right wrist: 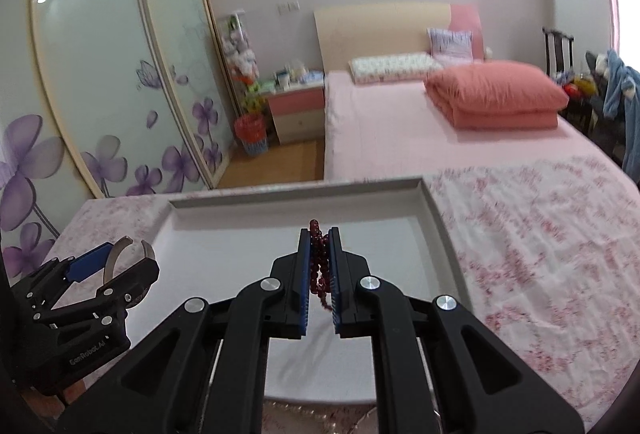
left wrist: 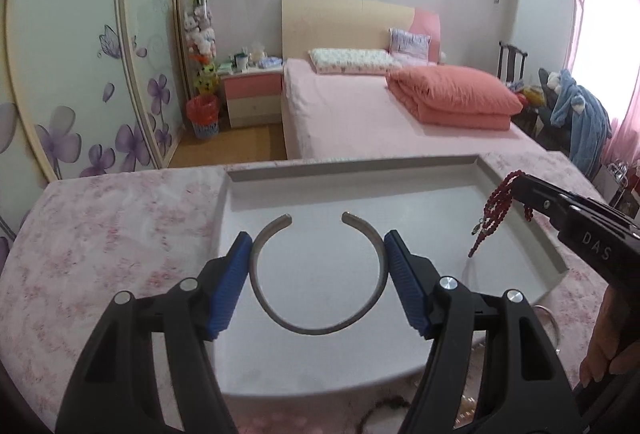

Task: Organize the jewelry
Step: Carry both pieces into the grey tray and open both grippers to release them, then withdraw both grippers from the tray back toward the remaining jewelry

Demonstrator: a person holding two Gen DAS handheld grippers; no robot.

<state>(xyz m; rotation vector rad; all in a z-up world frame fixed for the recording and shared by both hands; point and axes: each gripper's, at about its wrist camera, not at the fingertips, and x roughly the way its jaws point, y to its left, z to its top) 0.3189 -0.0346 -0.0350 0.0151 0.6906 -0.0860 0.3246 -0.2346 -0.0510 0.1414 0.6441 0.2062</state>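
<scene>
Above the grey tray (left wrist: 520, 194) on the floral-clothed worktop (left wrist: 100, 234), the left gripper (left wrist: 318, 262) clasps a silver bangle (left wrist: 320, 328) while the right gripper (right wrist: 320, 266) pinches red beads (right wrist: 319, 262), bed (left wrist: 360, 130) beyond.

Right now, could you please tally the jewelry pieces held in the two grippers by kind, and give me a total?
Silver open cuff bangle, clamped across its width in the left gripper: 1
Dark red bead strand, pinched in the right gripper above the white tray: 1
Total held: 2
More pieces show at the picture's bottom edge, too cut off to count.
</scene>
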